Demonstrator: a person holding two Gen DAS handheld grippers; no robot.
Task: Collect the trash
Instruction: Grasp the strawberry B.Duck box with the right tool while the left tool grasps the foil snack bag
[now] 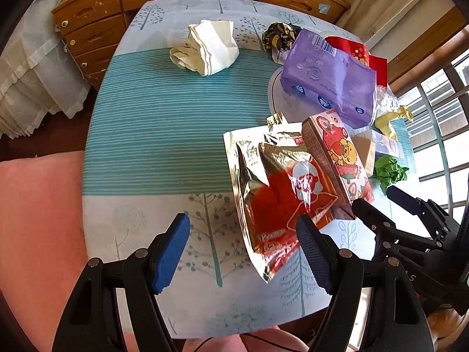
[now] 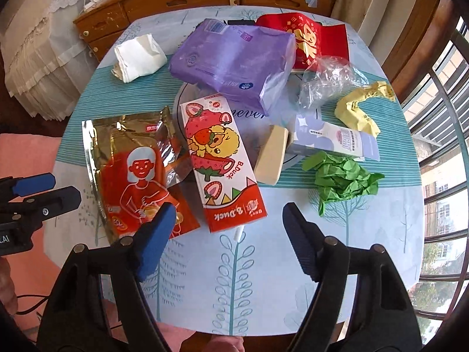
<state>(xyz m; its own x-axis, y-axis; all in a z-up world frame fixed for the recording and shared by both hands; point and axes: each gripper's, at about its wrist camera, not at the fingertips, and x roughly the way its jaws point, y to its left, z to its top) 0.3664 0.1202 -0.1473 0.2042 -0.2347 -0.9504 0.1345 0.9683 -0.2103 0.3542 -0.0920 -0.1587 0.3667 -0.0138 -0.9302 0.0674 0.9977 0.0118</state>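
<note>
Trash litters the round table [image 1: 164, 135]: a red and gold foil pouch [image 1: 275, 193], a strawberry B.Duck carton [image 2: 222, 161], a purple tissue pack [image 2: 234, 58], crumpled white paper [image 1: 208, 47], green paper [image 2: 343, 179] and yellow paper [image 2: 357, 111]. My left gripper [image 1: 243, 223] hangs open above the table's near edge, its right finger over the pouch's lower corner. Above the near end of the carton, my right gripper [image 2: 229, 209] stands open with its pads touching nothing. Each gripper shows at the side of the other's view.
Also on the table are a red envelope [image 2: 310, 41], a clear plastic wad [image 2: 325, 82], a small white box [image 2: 331, 140], a beige block [image 2: 271, 155] and a dark patterned wrapper [image 1: 281, 36]. A wooden dresser [image 1: 96, 20] stands behind. A pink cushion [image 1: 35, 220] lies at the left.
</note>
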